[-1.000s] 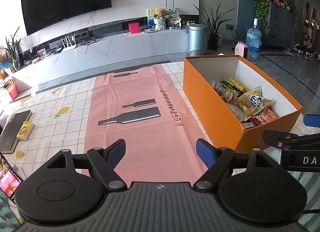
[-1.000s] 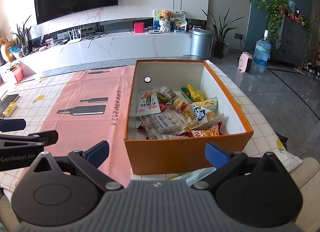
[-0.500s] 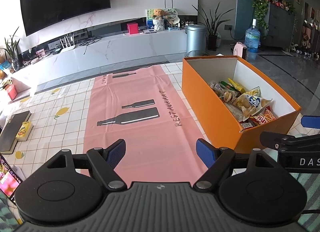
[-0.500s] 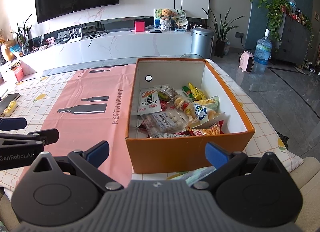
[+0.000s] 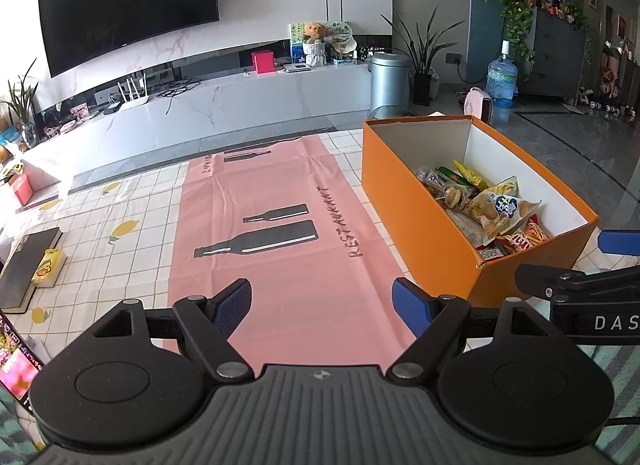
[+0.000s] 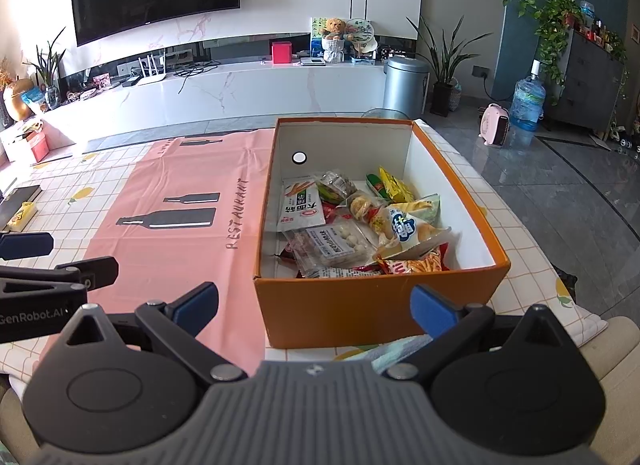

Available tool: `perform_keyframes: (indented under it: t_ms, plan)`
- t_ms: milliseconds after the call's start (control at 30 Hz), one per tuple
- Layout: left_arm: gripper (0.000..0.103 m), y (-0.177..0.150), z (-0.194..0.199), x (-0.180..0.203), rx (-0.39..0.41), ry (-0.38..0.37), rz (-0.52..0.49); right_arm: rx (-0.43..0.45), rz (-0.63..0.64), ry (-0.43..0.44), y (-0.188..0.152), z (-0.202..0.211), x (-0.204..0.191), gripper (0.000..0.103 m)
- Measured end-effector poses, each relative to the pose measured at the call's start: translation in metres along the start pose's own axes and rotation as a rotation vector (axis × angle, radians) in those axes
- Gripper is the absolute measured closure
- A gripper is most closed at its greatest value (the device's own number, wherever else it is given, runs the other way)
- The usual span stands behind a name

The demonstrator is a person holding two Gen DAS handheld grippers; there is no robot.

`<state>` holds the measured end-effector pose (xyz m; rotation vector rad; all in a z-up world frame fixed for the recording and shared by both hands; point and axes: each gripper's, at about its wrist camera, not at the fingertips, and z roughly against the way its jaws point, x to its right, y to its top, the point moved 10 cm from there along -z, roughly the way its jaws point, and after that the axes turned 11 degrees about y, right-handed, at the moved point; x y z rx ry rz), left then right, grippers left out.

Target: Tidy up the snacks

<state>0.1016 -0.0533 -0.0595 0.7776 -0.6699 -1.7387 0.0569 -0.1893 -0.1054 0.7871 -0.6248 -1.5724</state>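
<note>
An orange box [image 6: 360, 309] with white inside walls stands on the table, also seen in the left wrist view [image 5: 404, 193]. It holds several snack packets: a chip bag [image 6: 404, 229], a clear bag of white balls [image 6: 332, 245], a white and red packet [image 6: 302, 211] and a fries packet [image 6: 416, 265]. My right gripper [image 6: 314, 303] is open and empty, just in front of the box's near wall. My left gripper [image 5: 322, 303] is open and empty above the pink mat [image 5: 280, 257], left of the box.
A checked tablecloth [image 5: 100, 233] covers the table. A dark book [image 5: 28, 265] and a small yellow carton [image 5: 48, 267] lie at the left edge. A phone screen [image 5: 16, 369] shows at the near left. TV wall and cabinet stand beyond.
Both grippers have drifted slightly; the box sits a little lower and left in the views. Both stay open and empty.
</note>
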Motion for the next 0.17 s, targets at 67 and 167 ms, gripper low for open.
perform_keyframes:
  t_ms: [67, 167]
  plan:
    - [0.009, 0.0006, 0.0011, -0.0007, 0.005, 0.000, -0.001, 0.000, 0.002, 0.001, 0.0002, 0.0003, -0.0003, 0.004]
    - [0.009, 0.0013, 0.0018, -0.0013, 0.007, 0.001, 0.001, -0.002, 0.005, 0.003, 0.0008, 0.0004, -0.0012, 0.004]
